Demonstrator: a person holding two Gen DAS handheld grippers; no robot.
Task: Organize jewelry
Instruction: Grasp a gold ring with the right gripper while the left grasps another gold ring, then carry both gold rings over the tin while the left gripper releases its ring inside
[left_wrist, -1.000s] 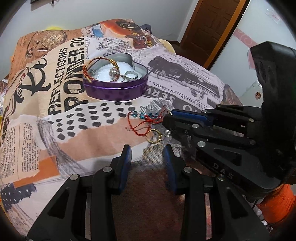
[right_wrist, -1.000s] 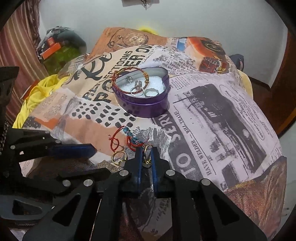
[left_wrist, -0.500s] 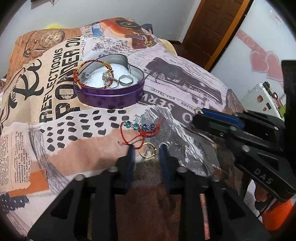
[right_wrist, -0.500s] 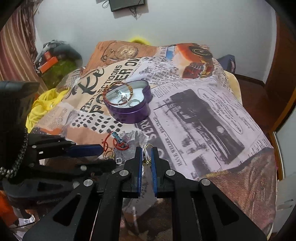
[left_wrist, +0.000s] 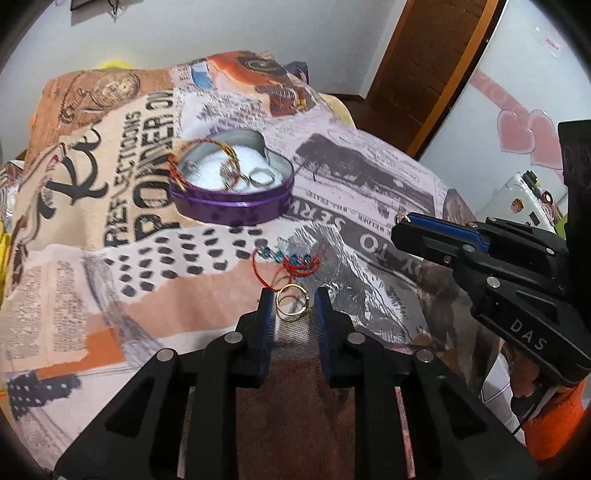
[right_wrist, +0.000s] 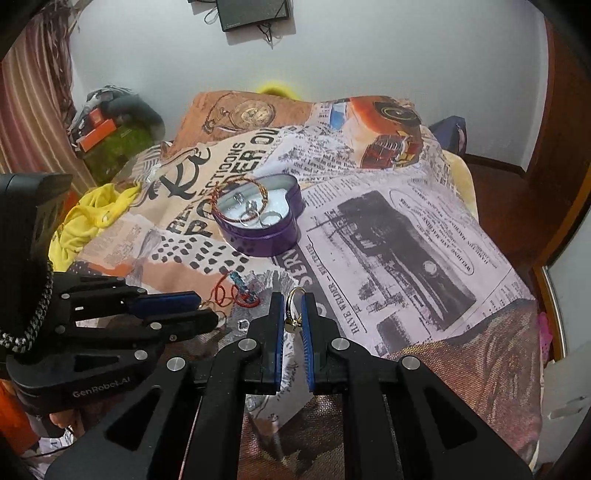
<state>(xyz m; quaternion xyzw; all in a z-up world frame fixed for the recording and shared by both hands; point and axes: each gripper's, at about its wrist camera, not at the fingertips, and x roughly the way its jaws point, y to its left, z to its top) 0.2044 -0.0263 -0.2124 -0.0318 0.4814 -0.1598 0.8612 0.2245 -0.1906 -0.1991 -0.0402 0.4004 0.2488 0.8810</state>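
Note:
A purple heart-shaped tin (left_wrist: 236, 210) (right_wrist: 266, 240) sits on the printed cloth, holding a red-gold bangle (left_wrist: 177, 166) and silver rings (left_wrist: 261, 177). A red thread bracelet with blue beads (left_wrist: 291, 264) (right_wrist: 240, 291) lies in front of it. My left gripper (left_wrist: 294, 301) has its fingers around a gold ring (left_wrist: 291, 300) on the cloth, touching it on both sides. My right gripper (right_wrist: 293, 308) is shut on a second gold ring (right_wrist: 293, 317), held above the cloth to the right; it also shows in the left wrist view (left_wrist: 402, 221).
A small silver piece (right_wrist: 242, 325) lies on the cloth by the left gripper. Yellow cloth (right_wrist: 92, 218) and a green bag (right_wrist: 118, 144) lie at the far left. A wooden door (left_wrist: 424, 74) stands behind right. The covered surface drops away at the right edge.
My right gripper has lifted its gold ring up and back from the cloth. My left gripper has moved forward and narrowed around the other gold ring.

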